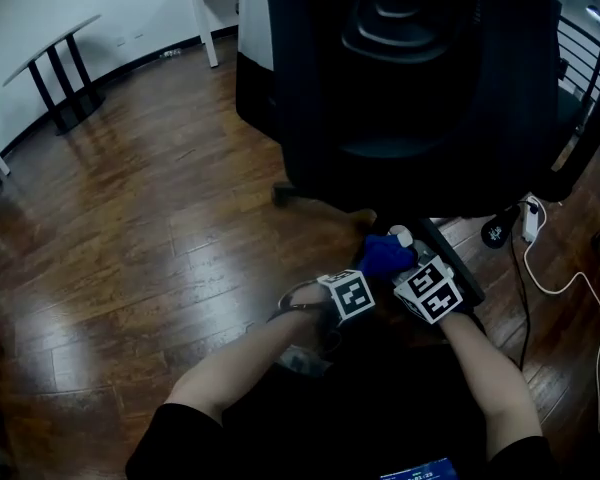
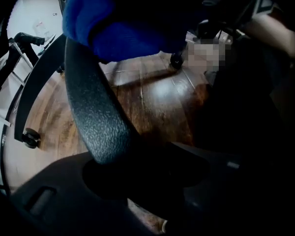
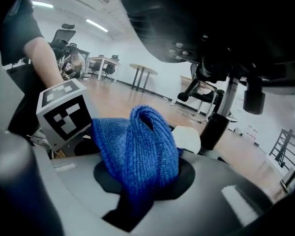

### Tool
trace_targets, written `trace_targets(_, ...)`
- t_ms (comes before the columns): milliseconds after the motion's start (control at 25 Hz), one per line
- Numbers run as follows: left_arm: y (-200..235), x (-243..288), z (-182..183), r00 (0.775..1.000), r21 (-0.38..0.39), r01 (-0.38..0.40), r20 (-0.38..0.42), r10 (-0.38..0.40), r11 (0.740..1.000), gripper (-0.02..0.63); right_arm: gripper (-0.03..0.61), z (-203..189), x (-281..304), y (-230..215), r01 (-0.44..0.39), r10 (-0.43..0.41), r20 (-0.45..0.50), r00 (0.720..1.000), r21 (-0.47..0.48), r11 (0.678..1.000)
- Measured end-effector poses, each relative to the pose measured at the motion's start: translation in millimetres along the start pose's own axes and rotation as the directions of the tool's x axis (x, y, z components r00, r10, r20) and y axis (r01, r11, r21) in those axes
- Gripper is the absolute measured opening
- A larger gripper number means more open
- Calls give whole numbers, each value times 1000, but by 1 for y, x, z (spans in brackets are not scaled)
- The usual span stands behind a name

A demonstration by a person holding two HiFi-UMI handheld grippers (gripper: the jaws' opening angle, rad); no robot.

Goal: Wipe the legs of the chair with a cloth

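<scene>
1. Floor of dark brown wooden planks fills the head view; it is glossy and meets a white wall along a dark skirting at the upper left
2. A black office chair stands at the upper right and covers much of the floor there; its seat hangs over both grippers
3. A wide stretch of planks lies between the chair and the wall on the left. At the far edge of it stand a side table on black legs and a white desk leg
4. On the right the room is tighter: a dark railing is behind, and a white cable lies on the floor near the chair base
5. One chair leg, black and grainy, runs between the jaws of the left gripper; these jaws stand wide apart around it
6. The right gripper has its jaws closed on the blue cloth, which is bunched up, low beside that leg and just ahead of the left gripper
</scene>
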State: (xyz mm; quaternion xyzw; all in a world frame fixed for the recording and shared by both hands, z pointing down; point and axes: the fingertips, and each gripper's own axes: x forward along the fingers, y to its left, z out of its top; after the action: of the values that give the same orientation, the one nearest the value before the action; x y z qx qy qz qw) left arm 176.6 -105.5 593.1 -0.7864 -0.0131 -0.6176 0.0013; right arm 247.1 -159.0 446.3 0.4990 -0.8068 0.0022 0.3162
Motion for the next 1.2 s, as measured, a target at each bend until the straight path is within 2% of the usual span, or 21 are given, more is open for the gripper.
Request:
trace_targets(120, -2, 9, 13, 999, 8, -34, -22, 34, 999, 255, 81, -3, 16, 11, 3, -4, -22, 1000, -42, 999)
trace_targets(200, -10, 12, 23, 1000, -20, -1, 25, 2, 1000, 267, 81, -5, 18, 12, 15, -16, -32, 999, -34, 999)
trace_targets(280, -17, 8, 37, 993, -81, 55, 108, -46, 995, 283, 83, -8, 14, 7, 20, -21, -38, 999, -35, 999)
trace_targets(400, -33, 4, 58, 958, -162, 175, 257, -129, 971, 288, 72, -19, 7, 7, 24, -26, -41, 999, -50, 998)
trace_targets(520, -38, -1, 66, 917, -178, 241, 364, -164, 954, 290, 72, -20, 6, 10, 28, -37, -75, 997, -115, 993)
trace_targets(640, -36, -2, 66, 905, -161, 238, 395, -159, 958, 297, 78, -17, 6, 18, 13, -31, -96, 995, -187, 982)
trace_targets(760, -35, -5, 66, 900, -134, 239, 403, -168, 962, 301, 78, -15, 6, 27, -45, 28, -92, 995, -194, 980)
trace_targets(880, -33, -3, 59, 910, -125, 231, 379, -169, 965, 304, 80, -17, 5, 35, -75, 59, -90, 994, -179, 981)
trace_targets(960, -34, -5, 56, 919, -91, 197, 364, -152, 976, 310, 80, -19, 5, 42, -87, 69, -100, 993, -185, 979)
trace_targets(1080, -44, -13, 40, 949, 17, 115, 294, -115, 993, 313, 81, -21, 5, 47, -86, 57, -128, 990, -230, 969)
trace_targets(1200, -54, -22, 14, 980, 176, 39, 185, -72, 984, 313, 81, -22, 3, 43, -70, 34, -148, 988, -246, 967)
